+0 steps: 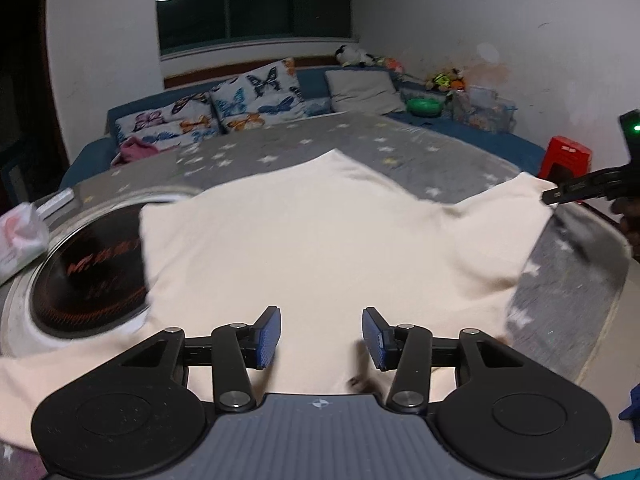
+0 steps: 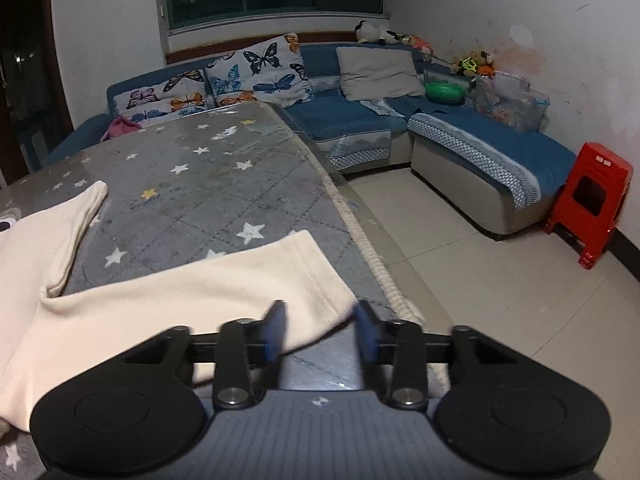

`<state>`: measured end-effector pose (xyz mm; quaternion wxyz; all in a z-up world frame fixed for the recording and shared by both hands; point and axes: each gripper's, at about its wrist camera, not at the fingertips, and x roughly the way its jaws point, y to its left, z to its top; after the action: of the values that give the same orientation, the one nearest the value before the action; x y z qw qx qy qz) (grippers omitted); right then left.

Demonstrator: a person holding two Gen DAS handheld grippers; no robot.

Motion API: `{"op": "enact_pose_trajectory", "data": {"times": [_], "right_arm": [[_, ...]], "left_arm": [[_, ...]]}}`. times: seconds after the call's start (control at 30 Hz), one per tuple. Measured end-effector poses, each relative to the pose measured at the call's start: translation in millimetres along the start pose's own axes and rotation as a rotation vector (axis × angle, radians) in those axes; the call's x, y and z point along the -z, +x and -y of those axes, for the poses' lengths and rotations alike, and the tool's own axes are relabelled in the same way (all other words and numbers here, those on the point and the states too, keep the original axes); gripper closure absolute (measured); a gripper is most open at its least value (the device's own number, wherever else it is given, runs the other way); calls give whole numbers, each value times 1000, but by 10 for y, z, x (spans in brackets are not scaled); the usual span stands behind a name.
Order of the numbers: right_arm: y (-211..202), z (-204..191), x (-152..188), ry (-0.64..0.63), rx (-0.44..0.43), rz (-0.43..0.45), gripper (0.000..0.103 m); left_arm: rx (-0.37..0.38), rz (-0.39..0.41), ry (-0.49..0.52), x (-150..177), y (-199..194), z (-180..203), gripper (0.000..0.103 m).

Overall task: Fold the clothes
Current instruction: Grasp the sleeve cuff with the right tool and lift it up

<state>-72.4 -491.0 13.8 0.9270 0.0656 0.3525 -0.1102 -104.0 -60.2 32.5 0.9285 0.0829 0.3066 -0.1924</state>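
The cream garment lies spread on the worktop, both the left gripper and right gripper wide open; the sleeve cuff, seemingly near the edge, could slip off if grasped shallowly.

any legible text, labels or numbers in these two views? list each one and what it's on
"Mr.": orange lettering on the round black panel set in the table, left wrist view. The rest of that line and the orange rows below it are too blurred to read.
Red stool: small pale marks on its top, too small to read.
Nothing readable on the cream garment or either tool.
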Motion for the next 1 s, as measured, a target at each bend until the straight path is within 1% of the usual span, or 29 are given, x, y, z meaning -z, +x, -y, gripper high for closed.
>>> {"op": "enact_pose_trajectory", "data": {"times": [0.03,0.07,0.1,0.17,0.33,0.43,0.53,0.6,0.73,0.83,0.9,1.0], "right_arm": [[4,-11,-7,1,-6,0,84],[9,-23,-16,2,-13,0,93],[10,-30,-26,1,-12,3,94],[8,-44,-48,0,-9,10,96],[-95,-29,-184,-8,1,77,97],[-52,-20,-205,-17,3,69,97],[45,-22,-157,-18,6,37,97],[85,-24,-128,-14,7,24,97],[-87,-48,-190,-28,-14,71,97],[-335,-139,-331,-59,-64,131,97],[-525,-257,-418,-93,-97,170,97],[-821,-486,-558,-152,-169,227,97]], "left_arm": [[11,0,12,-14,23,55,54],[22,0,24,-26,48,113,54],[33,0,36,-39,73,170,54],[55,0,61,-64,123,284,54],[110,-1,122,-126,248,570,54],[143,-1,159,-163,323,742,54],[145,-16,186,-144,394,836,54],[146,-21,195,-127,426,858,54],[144,-8,184,-141,399,825,53],[142,5,170,-164,360,785,53],[122,12,142,-155,303,671,51],[89,22,99,-139,215,494,51]]}}
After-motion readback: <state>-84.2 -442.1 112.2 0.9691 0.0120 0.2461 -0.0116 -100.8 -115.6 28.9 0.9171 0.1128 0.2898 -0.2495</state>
